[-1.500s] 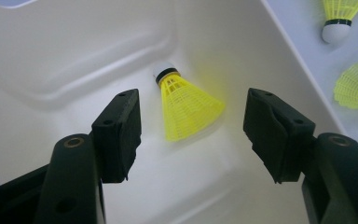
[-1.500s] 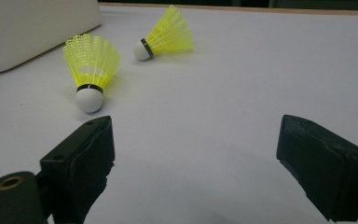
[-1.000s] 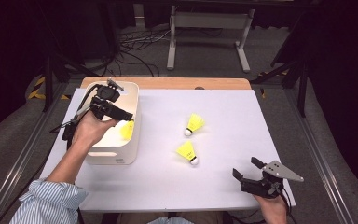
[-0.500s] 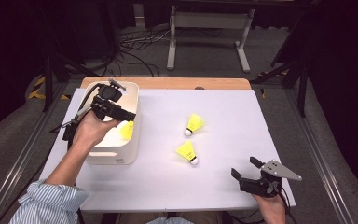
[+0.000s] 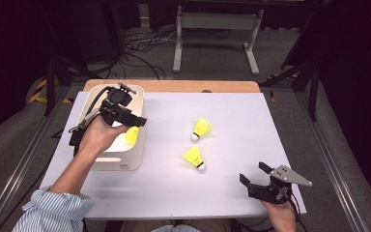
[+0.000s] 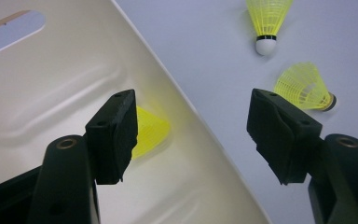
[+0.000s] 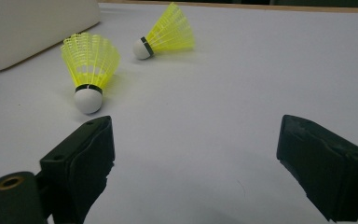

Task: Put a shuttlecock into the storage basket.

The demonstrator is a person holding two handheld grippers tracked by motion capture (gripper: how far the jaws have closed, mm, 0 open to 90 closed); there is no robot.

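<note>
High view: at a white-topped table (image 5: 174,193), a person in a blue-striped sleeve (image 5: 53,212) holds the left gripper (image 5: 137,121), a black two-jaw tool with a trailing cable, above the right-hand wall of a cream-white plastic bin (image 5: 121,162) at the table's left side; its jaws stand wide apart and grip nothing; a yellow mesh-skirted shuttlecock (image 5: 132,135) lies inside the bin against that wall, just under the jaws. Left gripper view: the same shuttlecock in the bin (image 6: 150,130) shows partly behind the inner face of one jaw, apart from the other; the bin's wall (image 6: 205,140) runs up between the two jaws, so that one hangs over the bin and the other over the table. Two more yellow shuttlecocks with white rounded heads lie on the bare tabletop near the middle, close to each other but apart: the farther shuttlecock (image 5: 201,129) and the nearer shuttlecock (image 5: 194,158). The right gripper (image 5: 256,178), black with a grey three-cornered plate on top, rests low at the table's near right corner in the person's right hand (image 5: 282,215); its jaws are spread and empty. Right gripper view: the nearer shuttlecock (image 7: 89,63) lies head towards the camera just beyond one jaw; the farther shuttlecock (image 7: 165,33) lies on its side behind it.
</note>
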